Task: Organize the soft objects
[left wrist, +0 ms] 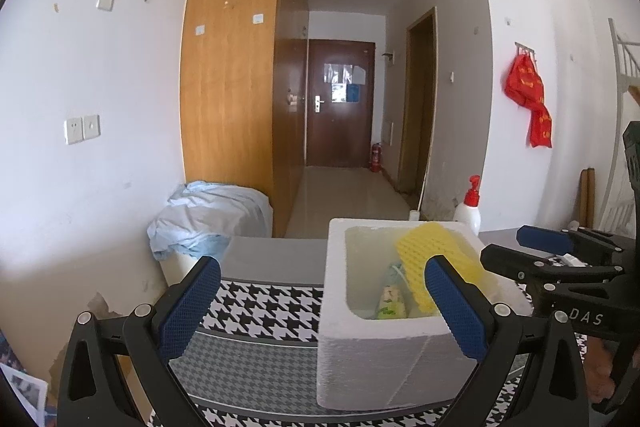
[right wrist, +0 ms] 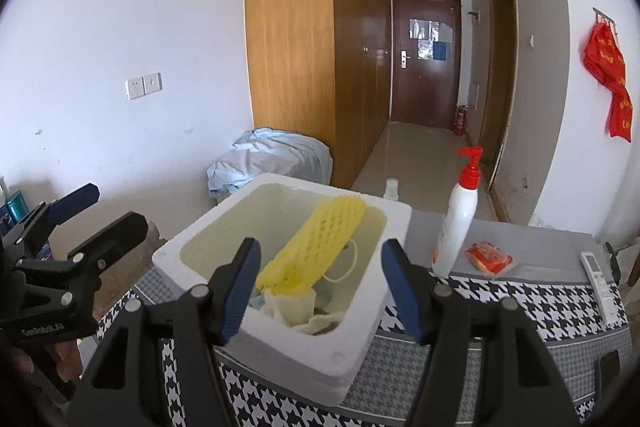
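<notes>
A white foam box (right wrist: 360, 311) (left wrist: 380, 355) stands on a houndstooth-covered table. Inside lies a yellow foam net sleeve (right wrist: 316, 243) (left wrist: 432, 255) leaning on the box wall, over pale cloth (right wrist: 296, 311) and a mask loop; a small green-printed packet (left wrist: 390, 303) shows in the left wrist view. My right gripper (right wrist: 320, 287) is open and empty, hovering just above the box's near rim. My left gripper (left wrist: 324, 311) is open and empty, at the box's left front. Each gripper shows in the other's view: the left (right wrist: 86, 211), the right (left wrist: 516, 247).
A white pump bottle with a red top (right wrist: 456, 223) (left wrist: 470, 207) stands right of the box. A red packet (right wrist: 490, 259) and a white remote (right wrist: 600, 283) lie on the table's right part. A blue sheet-covered bundle (left wrist: 208, 215) sits beyond the table by the wardrobe.
</notes>
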Demonstrator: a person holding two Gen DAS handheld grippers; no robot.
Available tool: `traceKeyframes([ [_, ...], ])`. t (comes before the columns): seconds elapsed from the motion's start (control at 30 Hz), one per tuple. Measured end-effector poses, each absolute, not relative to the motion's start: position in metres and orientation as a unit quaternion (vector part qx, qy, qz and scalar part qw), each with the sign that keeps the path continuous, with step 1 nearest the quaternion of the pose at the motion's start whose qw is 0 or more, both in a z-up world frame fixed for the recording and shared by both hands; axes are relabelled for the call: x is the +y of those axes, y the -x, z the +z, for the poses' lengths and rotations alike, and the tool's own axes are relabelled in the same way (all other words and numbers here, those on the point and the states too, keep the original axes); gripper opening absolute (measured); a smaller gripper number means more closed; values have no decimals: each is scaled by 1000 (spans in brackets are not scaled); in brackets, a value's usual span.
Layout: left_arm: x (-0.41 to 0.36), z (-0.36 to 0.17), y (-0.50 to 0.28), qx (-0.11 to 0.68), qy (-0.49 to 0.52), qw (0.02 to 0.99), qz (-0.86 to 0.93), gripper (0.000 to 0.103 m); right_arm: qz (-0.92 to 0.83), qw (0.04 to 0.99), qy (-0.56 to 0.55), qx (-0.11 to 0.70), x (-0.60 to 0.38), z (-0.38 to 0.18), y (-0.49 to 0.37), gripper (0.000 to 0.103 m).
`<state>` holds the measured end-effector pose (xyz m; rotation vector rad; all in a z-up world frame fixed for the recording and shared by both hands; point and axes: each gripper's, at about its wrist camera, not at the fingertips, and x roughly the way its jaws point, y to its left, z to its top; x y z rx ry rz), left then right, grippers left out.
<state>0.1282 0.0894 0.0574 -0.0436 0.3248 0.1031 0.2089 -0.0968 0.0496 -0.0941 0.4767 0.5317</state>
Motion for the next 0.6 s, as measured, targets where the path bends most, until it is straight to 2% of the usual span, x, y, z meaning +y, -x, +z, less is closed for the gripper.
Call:
traceKeyframes([
  [0.03,88,58,-127,161,21,985,51,102,260,936,43,231,-100,50,-207,69],
  [0.13,83,61,-121,157,18,986,48,102,256,940,35,223,-108,53,-200,83],
  [0.23,78,64,-115,154,17,987,47,102,251,943,39,217,-113,55,-192,87],
  [0.33,71,67,-110,150,15,988,42,102,249,946,35,205,-121,56,-183,97],
  [0.6,52,72,-95,144,8,989,35,102,234,954,27,186,-145,60,-160,102],
])
